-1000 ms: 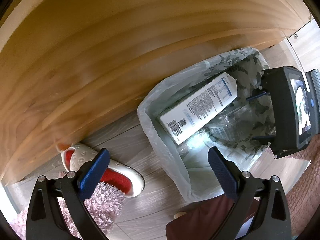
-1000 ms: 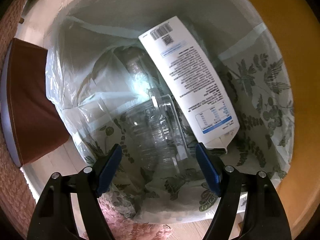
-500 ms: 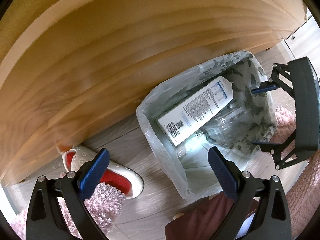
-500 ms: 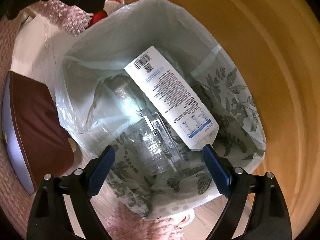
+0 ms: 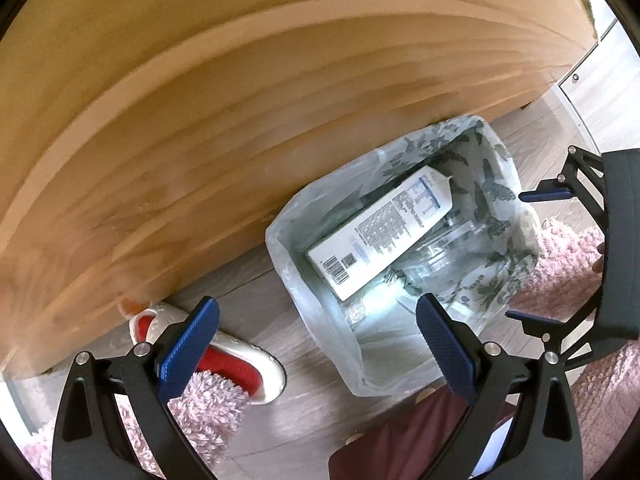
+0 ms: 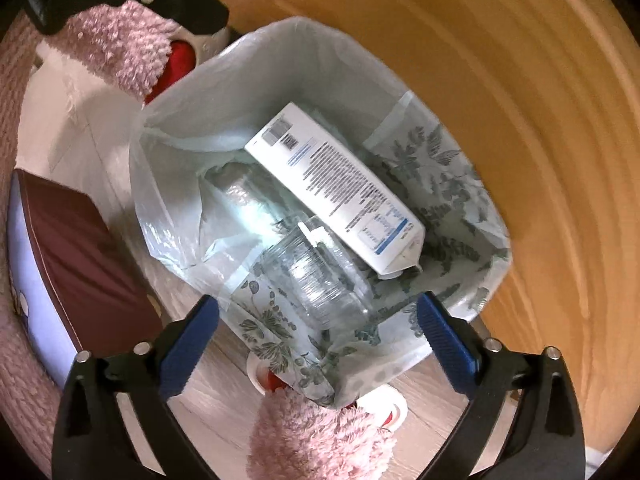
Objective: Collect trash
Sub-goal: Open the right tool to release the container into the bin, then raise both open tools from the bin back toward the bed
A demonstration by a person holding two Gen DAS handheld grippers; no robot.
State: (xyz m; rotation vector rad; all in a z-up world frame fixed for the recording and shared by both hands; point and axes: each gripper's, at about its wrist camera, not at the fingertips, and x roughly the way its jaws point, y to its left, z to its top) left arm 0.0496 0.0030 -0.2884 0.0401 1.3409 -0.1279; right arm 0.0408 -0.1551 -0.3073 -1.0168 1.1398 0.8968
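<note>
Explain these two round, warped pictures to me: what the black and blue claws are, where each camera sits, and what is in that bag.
No robot arm here: a person carries a two-fingered gripper in each hand, and each gripper bears a wide fisheye camera looking along its fingers, which bends the picture.

One picture looks down from the left gripper, the other from the right gripper. The blue strips are the finger pads. Both grippers stand open and hold nothing; the right gripper's jaws have just been opening.

Below them a bin lined with a leaf-printed trash bag stands on a wooden floor beside a pale wooden panel. Inside lie a white carton and a clear plastic bottle. Around it are pink fluffy slippers and a dark red box.
</note>
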